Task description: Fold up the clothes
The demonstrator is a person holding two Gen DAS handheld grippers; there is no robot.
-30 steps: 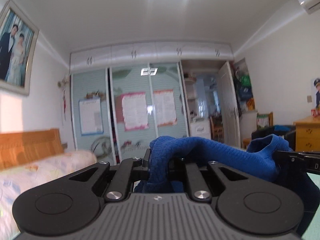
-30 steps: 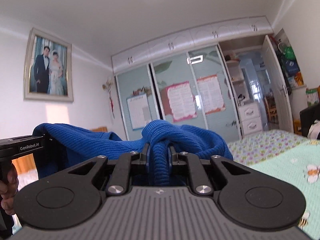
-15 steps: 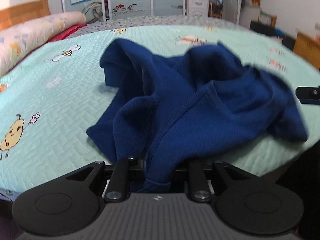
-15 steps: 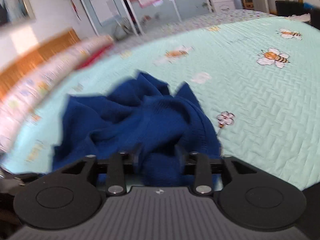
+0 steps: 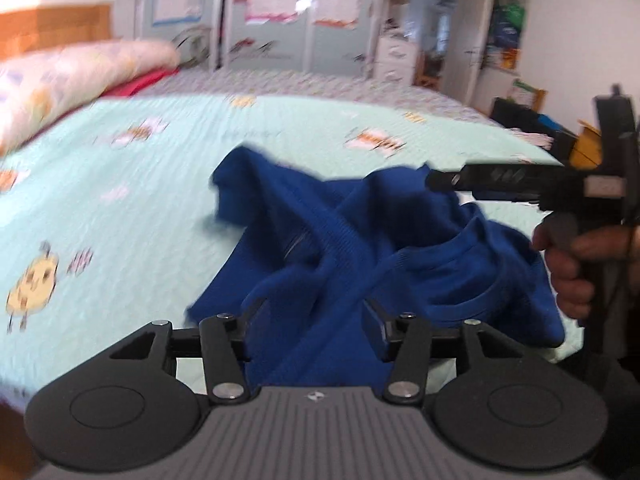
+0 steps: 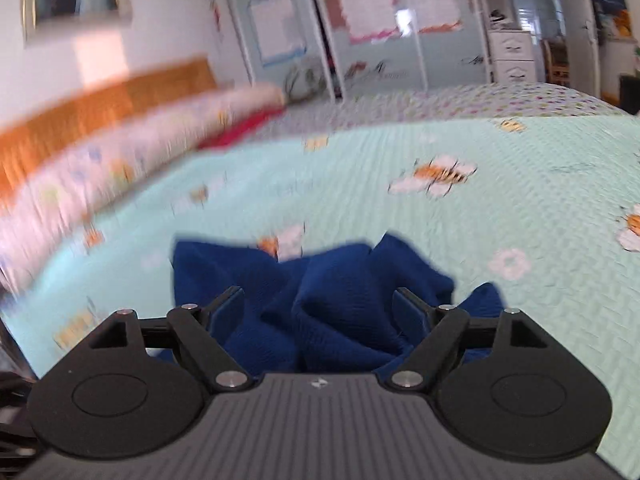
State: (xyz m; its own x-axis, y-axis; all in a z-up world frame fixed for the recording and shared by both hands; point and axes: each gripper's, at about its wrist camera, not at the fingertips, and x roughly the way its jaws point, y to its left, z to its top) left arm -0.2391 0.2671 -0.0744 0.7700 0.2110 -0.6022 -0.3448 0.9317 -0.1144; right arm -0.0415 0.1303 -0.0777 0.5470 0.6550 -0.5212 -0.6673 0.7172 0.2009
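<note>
My left tool (image 5: 310, 314) stood spread, its jaws having just been opening, with a ridge of the blue sweater (image 5: 360, 248) lying loose between them and neither pad pressing on it. My right tool (image 6: 318, 306) was spread wider still, also just opened, the knit bunched between its jaws but released. The sweater lay in a crumpled heap on the near part of the bed (image 5: 120, 184), on the pale green quilt with bees, one sleeve or corner flung toward the pillows. In the left view my right hand (image 5: 576, 264) gripped its handle just beside the heap. To do this step well, I judged, I should back both tools clear without dragging cloth, then find the shoulders or hem, pinch single layers only, and pull the garment flat before folding.
</note>
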